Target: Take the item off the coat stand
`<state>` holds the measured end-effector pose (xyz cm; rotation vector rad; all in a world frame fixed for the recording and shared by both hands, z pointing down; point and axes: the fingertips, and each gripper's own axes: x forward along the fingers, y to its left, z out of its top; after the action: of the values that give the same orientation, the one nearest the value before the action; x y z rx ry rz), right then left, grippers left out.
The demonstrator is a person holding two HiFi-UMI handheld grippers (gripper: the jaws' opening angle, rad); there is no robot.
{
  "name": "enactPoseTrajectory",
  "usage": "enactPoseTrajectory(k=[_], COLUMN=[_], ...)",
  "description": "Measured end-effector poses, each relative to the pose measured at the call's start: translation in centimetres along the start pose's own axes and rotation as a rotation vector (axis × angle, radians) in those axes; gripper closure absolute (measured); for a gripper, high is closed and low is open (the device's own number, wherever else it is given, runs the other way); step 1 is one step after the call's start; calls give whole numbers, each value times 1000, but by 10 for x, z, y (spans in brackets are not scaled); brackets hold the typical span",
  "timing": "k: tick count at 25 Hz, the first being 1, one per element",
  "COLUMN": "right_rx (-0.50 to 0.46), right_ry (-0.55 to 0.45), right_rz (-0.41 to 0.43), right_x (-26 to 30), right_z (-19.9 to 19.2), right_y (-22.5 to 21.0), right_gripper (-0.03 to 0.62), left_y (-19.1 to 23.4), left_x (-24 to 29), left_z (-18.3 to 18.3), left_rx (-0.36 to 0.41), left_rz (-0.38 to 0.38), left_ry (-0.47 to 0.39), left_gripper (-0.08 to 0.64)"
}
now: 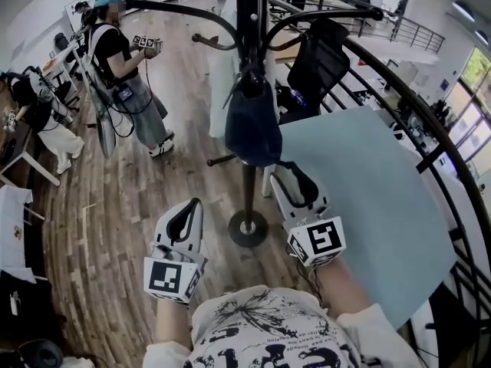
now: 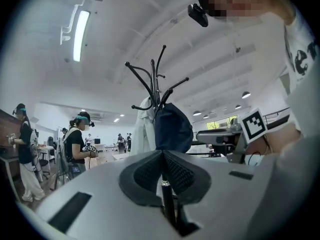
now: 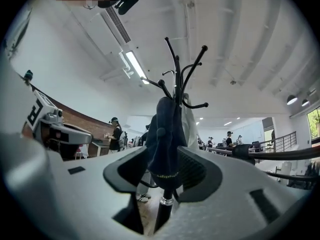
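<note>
A dark navy bag point(image 1: 252, 125) hangs from a hook of the black coat stand point(image 1: 249, 21); a white garment point(image 1: 221, 90) hangs behind it. My right gripper point(image 1: 295, 176) sits just right of the bag's bottom. In the right gripper view its jaws point(image 3: 162, 169) stand apart, with the bag point(image 3: 165, 134) seen in the gap and the pads not pressing on it. My left gripper point(image 1: 188, 209) is lower and to the left, short of the stand's round base point(image 1: 248, 228). Its jaws point(image 2: 161, 156) are shut and hold nothing, and point up at the bag point(image 2: 172, 126).
A person point(image 1: 123, 60) with grippers stands on the wooden floor at the back left. A pale blue tabletop point(image 1: 368, 205) and a curved black railing point(image 1: 418, 136) lie close on the right. A black chair point(image 1: 318, 60) stands behind the stand. Desks point(image 1: 23, 156) line the left wall.
</note>
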<state>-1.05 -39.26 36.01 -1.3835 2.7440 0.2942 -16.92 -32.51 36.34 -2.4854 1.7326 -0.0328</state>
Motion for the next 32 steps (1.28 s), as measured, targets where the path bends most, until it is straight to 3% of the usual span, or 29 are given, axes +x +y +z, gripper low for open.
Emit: enactPoseTrajectory(k=[6, 10, 13, 18, 26, 32], right_rx=[37, -53, -41, -41, -39, -44], right_ry=[46, 91, 100, 88, 121, 99], right_rz=[-2, 4, 2, -29, -55, -89], right_x=[48, 75, 91, 102, 101, 89], right_z=[9, 7, 1, -1, -1, 14], right_y=[-3, -10, -11, -14, -13, -15], right_gripper=[351, 344, 345, 406, 558, 580], left_y=[15, 13, 16, 19, 28, 25], left_x=[3, 9, 10, 12, 8, 8], left_z=[-14, -12, -14, -15, -21, -17], left_rx=[-14, -29, -33, -28, -13, -24], left_rz=[-47, -68, -78, -86, -71, -83], left_ry=[20, 15, 12, 16, 20, 22], left_gripper=[555, 555, 555, 555, 555, 555])
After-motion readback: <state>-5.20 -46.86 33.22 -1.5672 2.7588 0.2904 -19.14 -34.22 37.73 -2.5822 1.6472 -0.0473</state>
